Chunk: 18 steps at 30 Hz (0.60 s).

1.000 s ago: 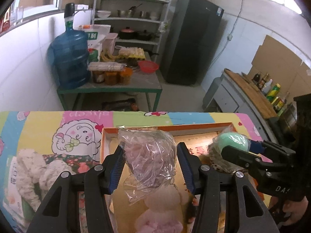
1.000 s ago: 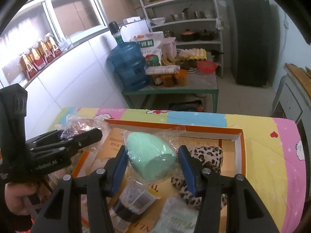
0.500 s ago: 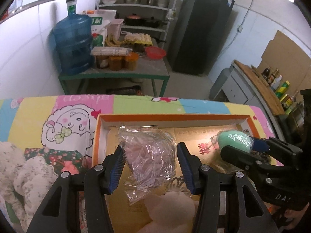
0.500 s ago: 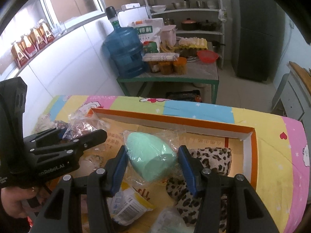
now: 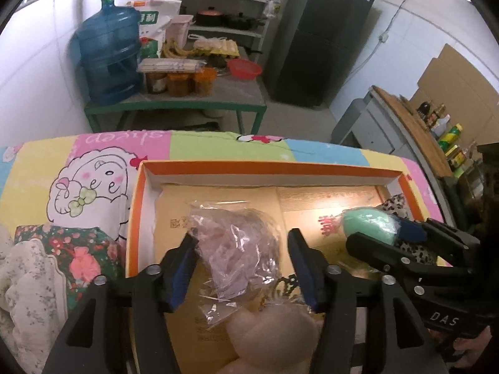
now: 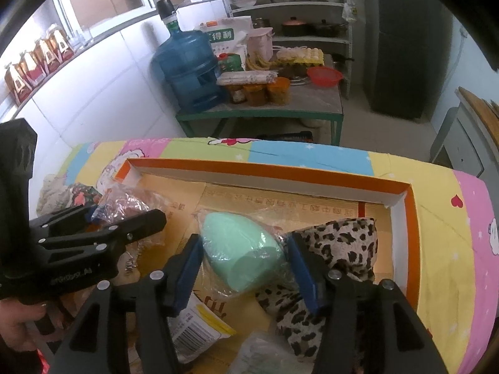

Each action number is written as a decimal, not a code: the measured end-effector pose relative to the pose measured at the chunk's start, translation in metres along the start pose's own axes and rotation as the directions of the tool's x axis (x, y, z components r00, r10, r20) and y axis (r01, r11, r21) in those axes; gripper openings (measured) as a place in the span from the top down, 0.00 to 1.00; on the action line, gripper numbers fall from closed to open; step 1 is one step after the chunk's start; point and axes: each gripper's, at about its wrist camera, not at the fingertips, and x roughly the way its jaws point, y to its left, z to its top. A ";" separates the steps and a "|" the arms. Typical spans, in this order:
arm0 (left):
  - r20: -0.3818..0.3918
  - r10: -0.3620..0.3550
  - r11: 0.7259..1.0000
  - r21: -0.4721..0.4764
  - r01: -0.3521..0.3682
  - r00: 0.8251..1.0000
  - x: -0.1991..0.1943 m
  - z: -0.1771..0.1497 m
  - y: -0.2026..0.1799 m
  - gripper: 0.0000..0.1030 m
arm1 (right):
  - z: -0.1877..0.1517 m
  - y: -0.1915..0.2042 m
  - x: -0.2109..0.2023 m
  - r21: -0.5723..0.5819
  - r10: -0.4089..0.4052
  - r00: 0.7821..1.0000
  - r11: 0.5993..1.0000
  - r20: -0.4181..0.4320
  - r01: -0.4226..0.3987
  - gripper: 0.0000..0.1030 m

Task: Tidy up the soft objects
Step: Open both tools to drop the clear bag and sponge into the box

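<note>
We are at the release step: both grippers hang low over the orange-rimmed cardboard box (image 5: 402,184) that sits on a bench covered by a cartoon-print cloth (image 5: 93,162).

The left gripper (image 5: 241,263) has its fingers spreading, with a clear crinkled bag of pinkish soft stuff (image 5: 237,243) between them; the blue pads look clear of the plastic.

The right gripper (image 6: 246,265) is also opening its fingers around a bagged mint-green egg-shaped sponge (image 6: 240,255), which seems to brush the pads on both sides, just beside a leopard-print fabric piece (image 6: 340,243) in the box.

Next, we judge, each bag must settle on the box floor and the fingers lift straight away without snagging plastic.

Readable writing: "DAS" on the right gripper in the left view, upside-down "sheep" on the cloth, red Chinese characters inside the box.
</note>
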 end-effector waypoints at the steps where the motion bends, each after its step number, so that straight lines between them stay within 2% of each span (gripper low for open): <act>1: 0.008 -0.012 1.000 0.001 0.012 1.000 -0.002 0.000 -0.001 0.35 | -0.001 0.000 -0.002 0.007 0.006 1.000 1.000 0.007 -0.006 0.41; 3: 0.023 -0.029 1.000 0.005 0.029 0.999 -0.005 0.001 -0.003 0.29 | -0.002 -0.003 -0.007 0.018 0.016 1.000 1.000 0.023 -0.017 0.34; 5: 0.038 -0.036 0.999 0.010 0.035 0.999 -0.009 0.002 -0.005 0.27 | -0.002 -0.005 -0.012 0.018 0.012 0.999 1.000 0.029 -0.013 0.33; 11: 0.054 -0.070 0.997 -0.008 0.071 0.996 -0.019 0.003 -0.004 0.27 | -0.005 -0.006 -0.029 0.013 -0.009 0.998 1.000 0.056 0.009 0.33; 18: 0.078 -0.068 0.998 0.015 0.067 0.995 -0.030 0.004 -0.005 0.27 | -0.007 -0.005 -0.044 0.037 -0.011 0.997 0.999 0.077 0.008 0.33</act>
